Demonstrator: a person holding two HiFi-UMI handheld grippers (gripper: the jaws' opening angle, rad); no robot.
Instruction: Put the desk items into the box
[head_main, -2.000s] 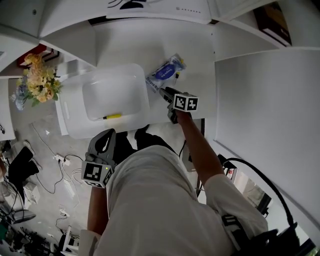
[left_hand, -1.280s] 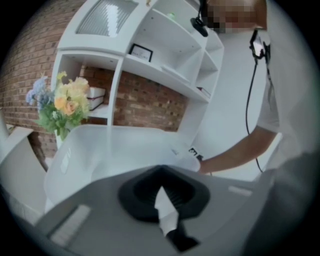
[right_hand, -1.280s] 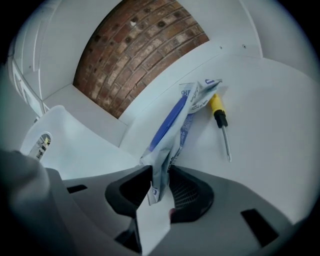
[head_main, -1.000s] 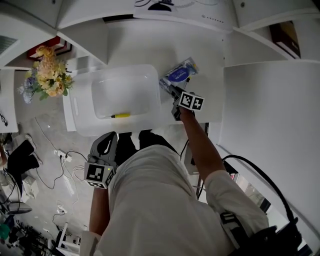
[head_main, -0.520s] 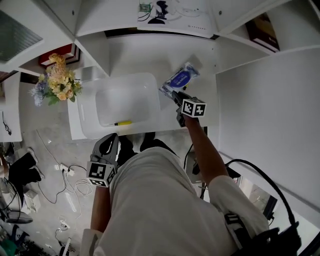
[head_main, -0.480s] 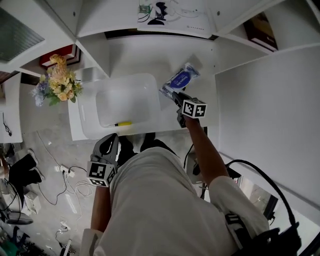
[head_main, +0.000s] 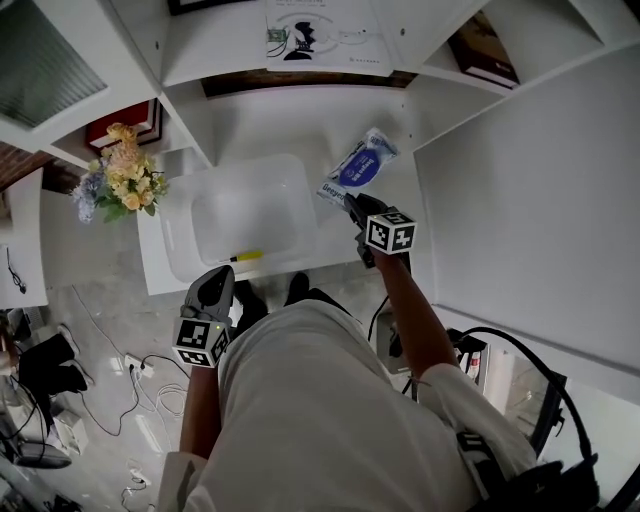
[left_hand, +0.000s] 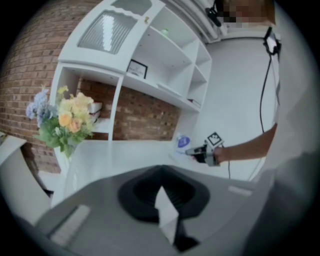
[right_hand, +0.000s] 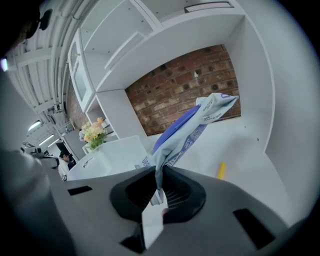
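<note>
The right gripper (head_main: 350, 203) has its jaws nearly closed on the lower edge of a blue-and-white packet (head_main: 360, 167) – in the right gripper view the packet (right_hand: 192, 127) rises from the pinch (right_hand: 159, 182), tilted up to the right, with its free end in the air. From above, it hangs just right of the white box (head_main: 180, 215) on the bench (head_main: 300, 120). A yellow pen (head_main: 247, 256) lies in the box near its front wall. A small yellow item (right_hand: 221, 170) lies on the bench beyond the packet. The left gripper (head_main: 214, 284) is low at the bench's front edge – jaws together (left_hand: 161, 195), nothing between them. Flowers (head_main: 125, 180) stand left of the box.
</note>
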